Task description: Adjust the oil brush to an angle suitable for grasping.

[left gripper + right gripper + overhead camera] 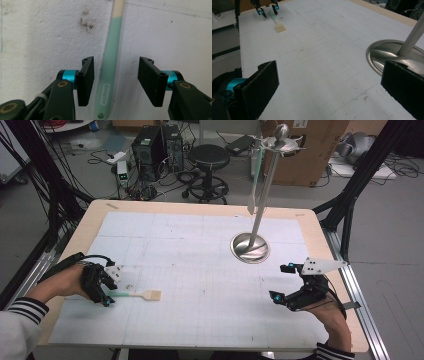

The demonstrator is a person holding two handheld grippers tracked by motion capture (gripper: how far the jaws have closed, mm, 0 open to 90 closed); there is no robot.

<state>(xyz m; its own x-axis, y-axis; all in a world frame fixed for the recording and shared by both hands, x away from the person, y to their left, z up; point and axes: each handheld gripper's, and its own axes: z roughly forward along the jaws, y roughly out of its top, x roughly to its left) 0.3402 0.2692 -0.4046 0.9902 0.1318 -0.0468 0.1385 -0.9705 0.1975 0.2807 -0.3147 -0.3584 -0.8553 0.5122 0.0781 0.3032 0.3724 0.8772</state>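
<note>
A wooden table (80, 227) is carrying a white gridded mat (200, 270) that is covering nearly its whole top. Near the left edge, a spatula (135, 294) with a green handle and pale blade is lying flat on the mat. Toward the far right, a metal stand (250, 248) is resting on its round base, its pole rising upright.

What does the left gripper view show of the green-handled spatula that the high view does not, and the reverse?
Left gripper view alone: pale lettering and a hanging hole on the green handle, which lies between the left gripper's open pads, apart from both. High view alone: the spatula's wooden blade end, and the steel stand across the table. Both: the handle on the white mat.
</note>
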